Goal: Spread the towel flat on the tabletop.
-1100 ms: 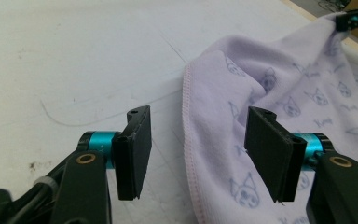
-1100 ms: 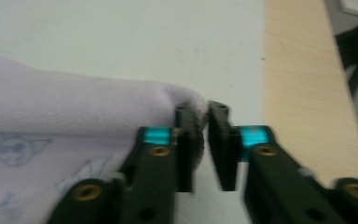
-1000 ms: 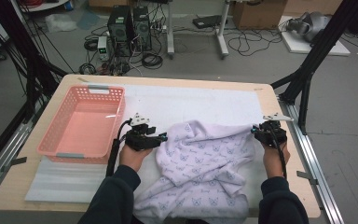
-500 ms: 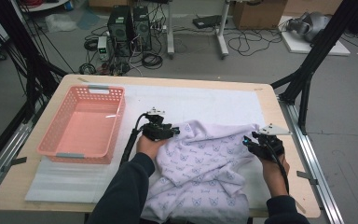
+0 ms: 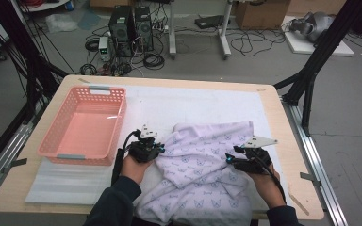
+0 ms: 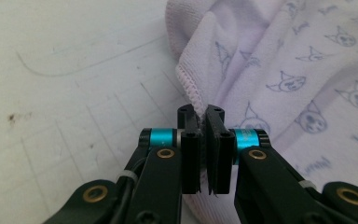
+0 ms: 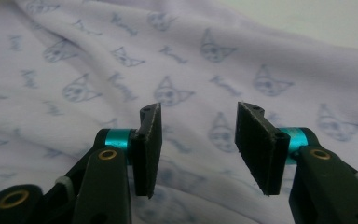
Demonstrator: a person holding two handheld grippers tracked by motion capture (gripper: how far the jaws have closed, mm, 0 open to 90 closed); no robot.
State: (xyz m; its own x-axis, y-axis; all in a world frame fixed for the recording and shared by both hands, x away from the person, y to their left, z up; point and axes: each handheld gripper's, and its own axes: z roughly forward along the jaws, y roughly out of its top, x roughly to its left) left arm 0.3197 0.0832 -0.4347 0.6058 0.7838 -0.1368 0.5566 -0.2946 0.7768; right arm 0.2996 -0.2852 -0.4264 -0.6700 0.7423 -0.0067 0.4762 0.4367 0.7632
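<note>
A lilac cloth (image 5: 207,160) printed with small cat faces lies rumpled on the near half of the table and hangs over the front edge. My left gripper (image 5: 159,148) sits at the cloth's left edge. In the left gripper view its jaws (image 6: 202,112) are shut on the stitched hem of the cloth (image 6: 284,70). My right gripper (image 5: 228,159) hovers over the cloth's right part. Its jaws have just been opening, and in the right gripper view they (image 7: 196,116) stand apart above the cloth (image 7: 214,60) with nothing between them.
A pink plastic basket (image 5: 82,125) stands on the left of the table, with nothing in it. A white mat (image 5: 188,103) covers most of the wooden tabletop (image 5: 290,141). Black frame posts rise at both sides, and computers and cables lie on the floor beyond.
The right gripper left the cloth's far right corner and moved left and nearer, over the cloth. The left gripper swung out to the right, then came back to the left edge and closed on the hem.
</note>
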